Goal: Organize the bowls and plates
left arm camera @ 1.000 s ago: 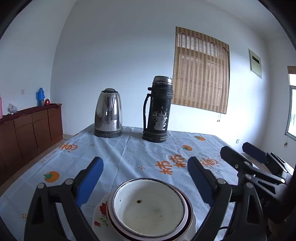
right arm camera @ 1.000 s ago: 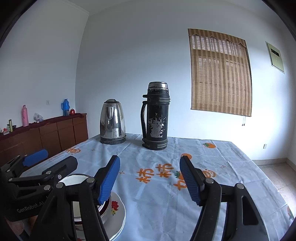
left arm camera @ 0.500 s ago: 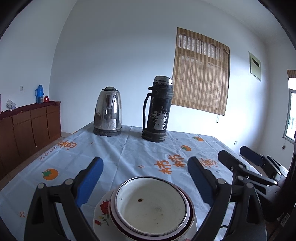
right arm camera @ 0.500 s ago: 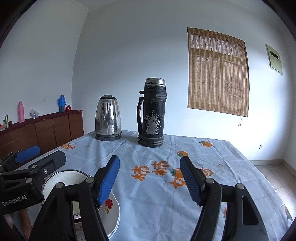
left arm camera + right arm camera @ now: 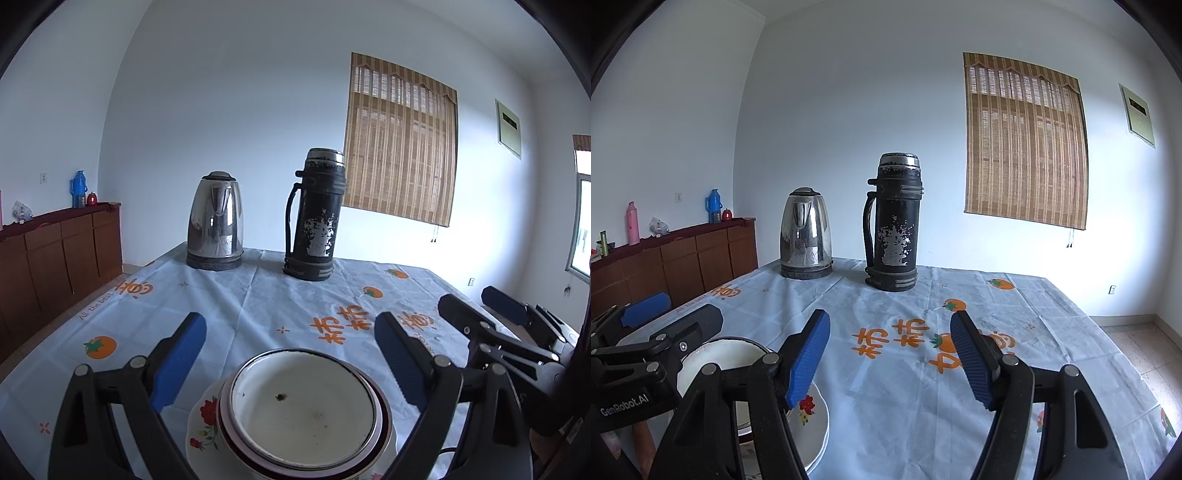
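Note:
A white enamel bowl [image 5: 303, 402] with a dark speck inside is nested in a red-rimmed bowl [image 5: 382, 417]. Both stand on a white plate with red flowers [image 5: 203, 424] near the table's front edge. My left gripper [image 5: 290, 332] is open, its blue pads [image 5: 181, 350] standing wide on either side just beyond the bowl without touching it. To the right of the stack, my right gripper [image 5: 890, 328] is open over bare tablecloth with nothing between its fingers. In the right wrist view the bowl [image 5: 720, 354] and the plate [image 5: 812, 424] lie at lower left, partly hidden behind the left gripper [image 5: 670, 314].
A steel kettle [image 5: 216, 221] and a worn black thermos [image 5: 317, 214] stand at the far side of the table [image 5: 240, 306], which has a pale blue cloth with orange prints. A brown sideboard [image 5: 55, 251] runs along the left wall. Floor shows past the table's right edge [image 5: 1137, 350].
The right wrist view has shifted a little and shows more of the bowl stack. Both grippers remain open and nothing on the table has moved.

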